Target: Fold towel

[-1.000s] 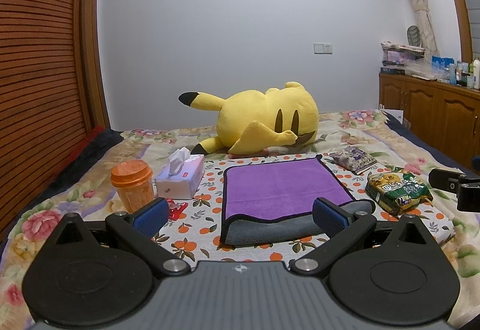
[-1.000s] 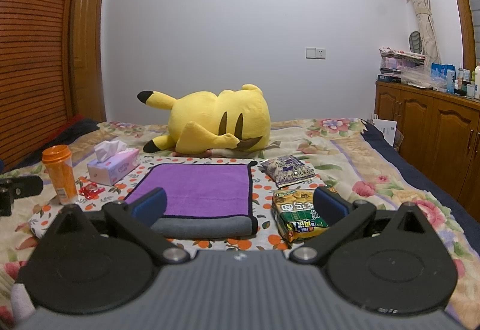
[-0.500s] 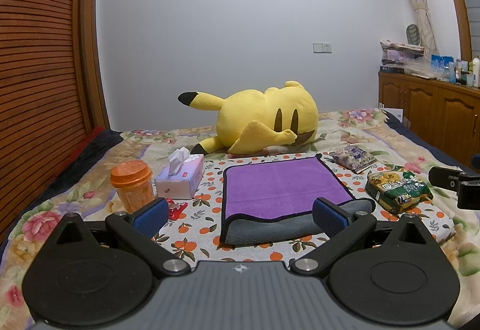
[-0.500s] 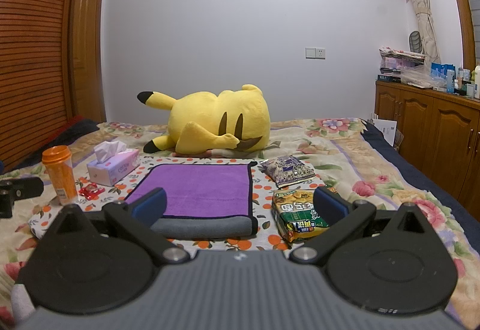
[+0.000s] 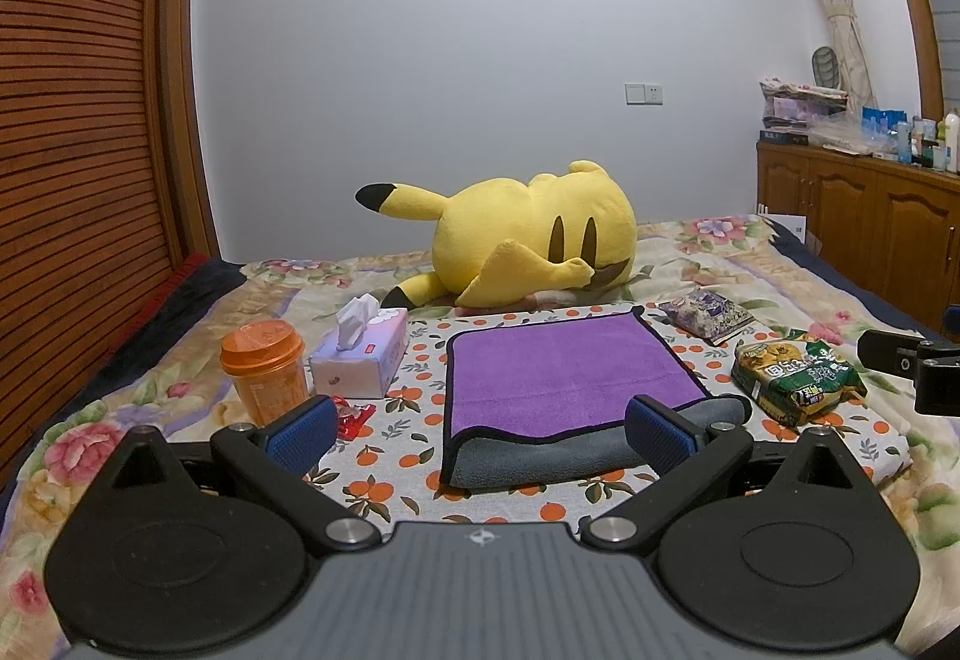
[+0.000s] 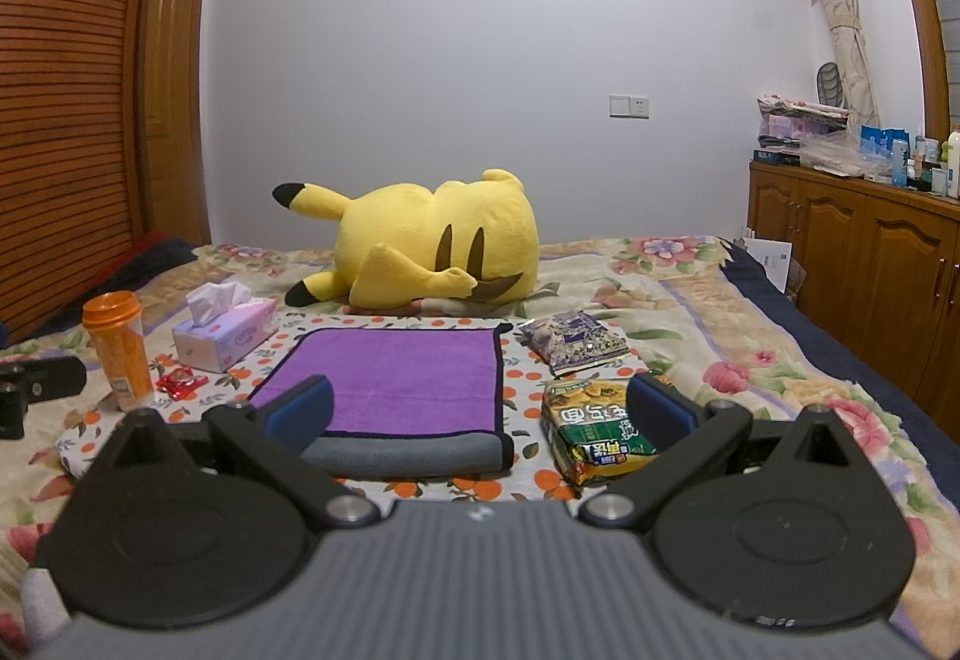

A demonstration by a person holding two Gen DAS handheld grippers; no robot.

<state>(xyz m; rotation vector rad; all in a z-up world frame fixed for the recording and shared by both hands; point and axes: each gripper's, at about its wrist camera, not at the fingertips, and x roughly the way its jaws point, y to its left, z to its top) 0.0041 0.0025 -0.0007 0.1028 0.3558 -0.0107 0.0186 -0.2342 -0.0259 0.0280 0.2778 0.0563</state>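
Left wrist view: the left gripper (image 5: 479, 423) hangs with jaws spread wide, grasping nothing, near the purple towel (image 5: 561, 369) lying on the bed (image 5: 708, 264), its near edge folded back grey.

Right wrist view: the right gripper (image 6: 479, 414) is likewise released; the towel (image 6: 408, 381) lies left of a green snack bag (image 6: 591, 429).

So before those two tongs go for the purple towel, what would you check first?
1. Left tongs open: ok, blue pads wide apart.
2. Right tongs open: ok, nothing between them.
3. Towel flat: not ok, the near edge is turned over, grey side up.
4. Towel corners reachable: ok for the near ones; the far ones lie close to the yellow plush toy.
5. Room beside the towel: not ok on its right, where the green snack packet lies close; the tissue box and orange cup stand apart on its left.
6. Towel already gripped: not ok, neither tongs touches it.
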